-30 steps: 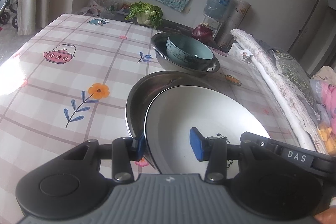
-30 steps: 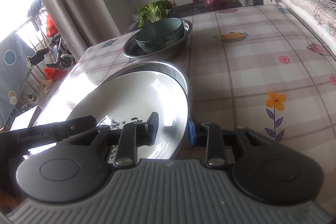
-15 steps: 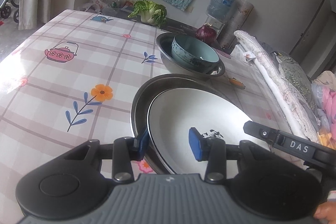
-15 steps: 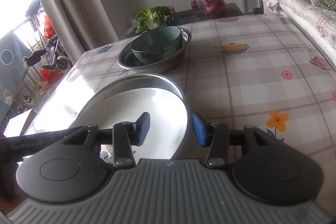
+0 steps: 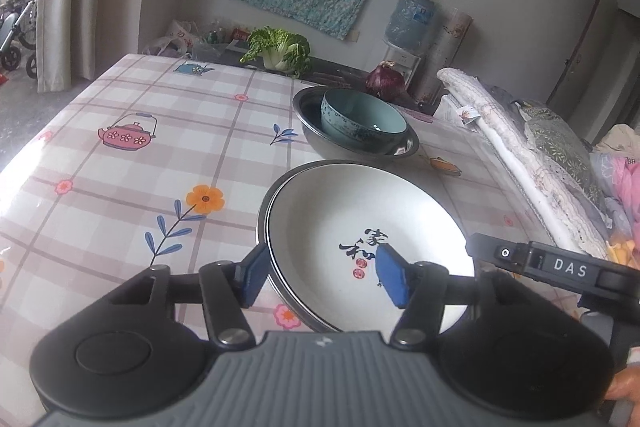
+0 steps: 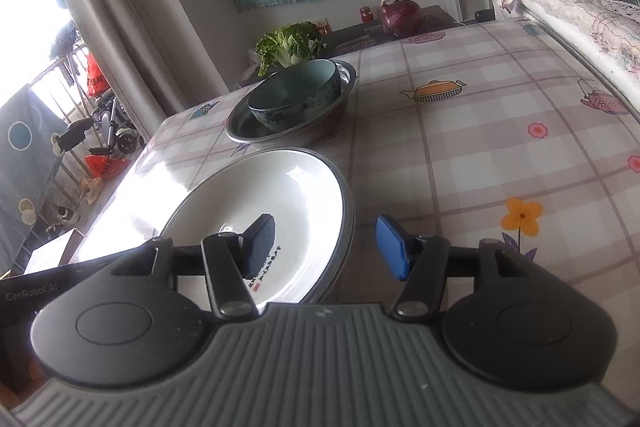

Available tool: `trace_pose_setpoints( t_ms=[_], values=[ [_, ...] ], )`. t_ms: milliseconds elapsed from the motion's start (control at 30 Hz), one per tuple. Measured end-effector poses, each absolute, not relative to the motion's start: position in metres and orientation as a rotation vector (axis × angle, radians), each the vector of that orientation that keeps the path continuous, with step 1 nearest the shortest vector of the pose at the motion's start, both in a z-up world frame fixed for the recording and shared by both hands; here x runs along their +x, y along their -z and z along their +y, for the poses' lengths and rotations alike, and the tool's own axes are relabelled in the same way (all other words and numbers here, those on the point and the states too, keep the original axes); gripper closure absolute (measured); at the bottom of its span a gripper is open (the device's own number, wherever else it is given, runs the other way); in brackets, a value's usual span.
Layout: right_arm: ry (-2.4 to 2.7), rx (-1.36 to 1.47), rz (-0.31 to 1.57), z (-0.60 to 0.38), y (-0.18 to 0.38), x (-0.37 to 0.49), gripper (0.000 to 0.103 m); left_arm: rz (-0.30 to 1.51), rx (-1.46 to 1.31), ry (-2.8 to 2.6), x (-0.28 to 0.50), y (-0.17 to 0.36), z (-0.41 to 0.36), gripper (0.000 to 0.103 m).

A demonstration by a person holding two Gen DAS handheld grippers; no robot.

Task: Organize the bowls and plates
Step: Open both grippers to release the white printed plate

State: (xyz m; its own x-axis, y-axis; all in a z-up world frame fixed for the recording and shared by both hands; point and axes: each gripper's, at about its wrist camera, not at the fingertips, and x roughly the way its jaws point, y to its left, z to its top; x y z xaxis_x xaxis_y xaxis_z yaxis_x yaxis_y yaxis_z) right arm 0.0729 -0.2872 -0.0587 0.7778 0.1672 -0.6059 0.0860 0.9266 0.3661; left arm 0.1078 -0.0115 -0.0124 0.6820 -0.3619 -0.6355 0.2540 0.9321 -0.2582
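Two round dishes nested: glossy white plate (image 5: pixel 360 223) in metal pan (image 5: pixel 262 223).

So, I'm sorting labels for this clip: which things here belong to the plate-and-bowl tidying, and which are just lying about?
Part of the job:
- white plate nested in a metal plate
- teal bowl in a metal basin

Lying about:
- leafy cabbage
- red onion
- water jug
- folded bedding

Home: bedding (image 5: pixel 536 131), curtain (image 6: pixel 120 7), patterned tablecloth (image 5: pixel 160 155).
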Motion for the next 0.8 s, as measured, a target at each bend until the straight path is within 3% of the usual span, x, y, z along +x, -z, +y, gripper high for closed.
trace_pose_setpoints(
  t_ms=[300,800],
  values=[
    [-0.050,0.402,0.673,-0.290,0.056,0.060,0.040,0.738,-0.137,0.343,0.105,0.009,-0.015,0.032],
    [-0.075,0.379,0.641,-0.325,0.032,0.053,0.040,0.728,-0.089,0.316,0.143,-0.020,-0.029,0.031]
  ],
)
